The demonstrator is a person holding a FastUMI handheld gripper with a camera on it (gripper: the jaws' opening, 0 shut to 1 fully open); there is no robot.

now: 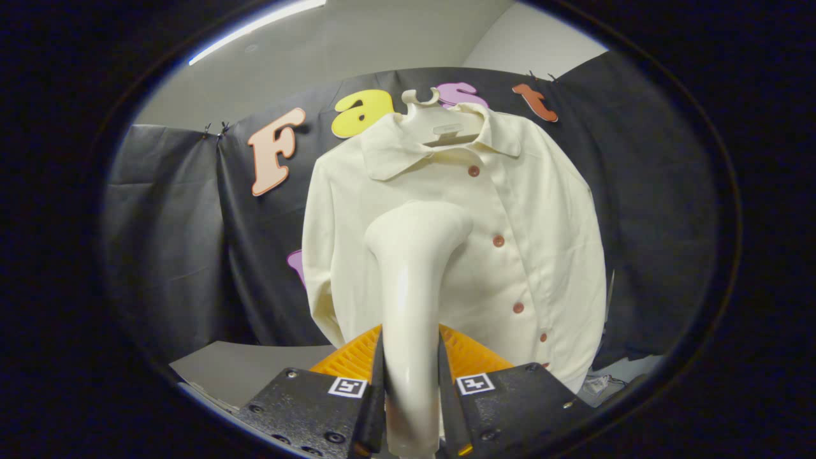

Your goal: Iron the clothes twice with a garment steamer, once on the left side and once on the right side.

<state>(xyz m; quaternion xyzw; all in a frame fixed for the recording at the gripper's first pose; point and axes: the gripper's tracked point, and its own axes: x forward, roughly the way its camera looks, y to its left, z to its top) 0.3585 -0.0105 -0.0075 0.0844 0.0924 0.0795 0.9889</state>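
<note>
Two fingers of the gripper (411,382) press against the handle of a cream garment steamer (411,280), one on each side, so the handle stands clamped between them. The handle rises straight up from the fingers and bends to the right at its top, where the head (424,226) widens and points toward the garment. Whether the head touches the cloth or hangs just short of it cannot be told.

Just beyond the steamer hangs a cream shirt (548,242) with a flat collar (389,153) and a row of reddish-brown buttons (498,241) running down its front, right of the steamer head. The steamer head lies over the left half of the shirt's front, at chest height. The shirt hangs on a pale hanger (440,121) whose hook (421,97) shows above the collar.

Far behind the shirt a black cloth wall (172,242) spans the booth, clipped up at its top edge. Above it are a pale ceiling and a strip light (255,27). Low on the left, near the fingers, lies a grey surface (248,370).
</note>
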